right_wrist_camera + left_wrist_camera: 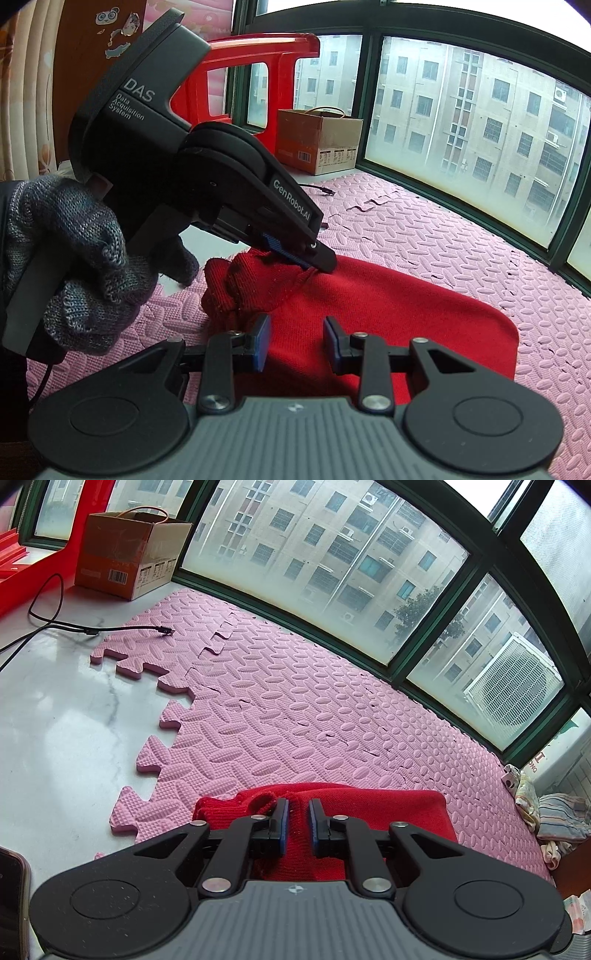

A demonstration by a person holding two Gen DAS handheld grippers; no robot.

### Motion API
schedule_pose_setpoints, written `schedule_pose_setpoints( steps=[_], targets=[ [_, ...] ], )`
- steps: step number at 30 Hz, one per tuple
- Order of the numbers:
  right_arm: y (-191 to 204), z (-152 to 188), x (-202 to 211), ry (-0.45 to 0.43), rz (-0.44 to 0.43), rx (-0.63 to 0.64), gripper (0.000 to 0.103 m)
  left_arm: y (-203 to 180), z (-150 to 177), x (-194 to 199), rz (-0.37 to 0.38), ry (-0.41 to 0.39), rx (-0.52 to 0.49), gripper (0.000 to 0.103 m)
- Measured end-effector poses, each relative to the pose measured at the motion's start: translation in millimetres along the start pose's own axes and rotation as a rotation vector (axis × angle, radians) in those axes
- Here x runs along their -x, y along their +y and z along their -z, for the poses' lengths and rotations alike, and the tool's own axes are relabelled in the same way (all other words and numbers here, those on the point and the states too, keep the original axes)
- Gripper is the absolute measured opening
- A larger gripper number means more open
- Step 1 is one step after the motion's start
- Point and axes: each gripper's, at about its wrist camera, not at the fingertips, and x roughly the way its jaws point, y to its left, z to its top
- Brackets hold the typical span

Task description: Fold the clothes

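Left claw [312,258] presses its tips into the bunched edge of the red garment [388,314]; whether it grips is unclear. Right claw [295,345] hovers open just above it.

Red knit garment [388,314] laid on pink foam mat

It is spread mostly flat, with one end [258,799] bunched and lifted into folds.
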Motion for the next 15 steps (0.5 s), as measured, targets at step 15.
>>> schedule_pose_setpoints(
  steps=[15],
  targets=[
    [-34.0, -8.6, 26.0, -0.040, -0.003, -0.118, 0.039, -17.7, 14.3, 31.1, -0.063, -0.067, -0.067, 0.026]
  ],
)
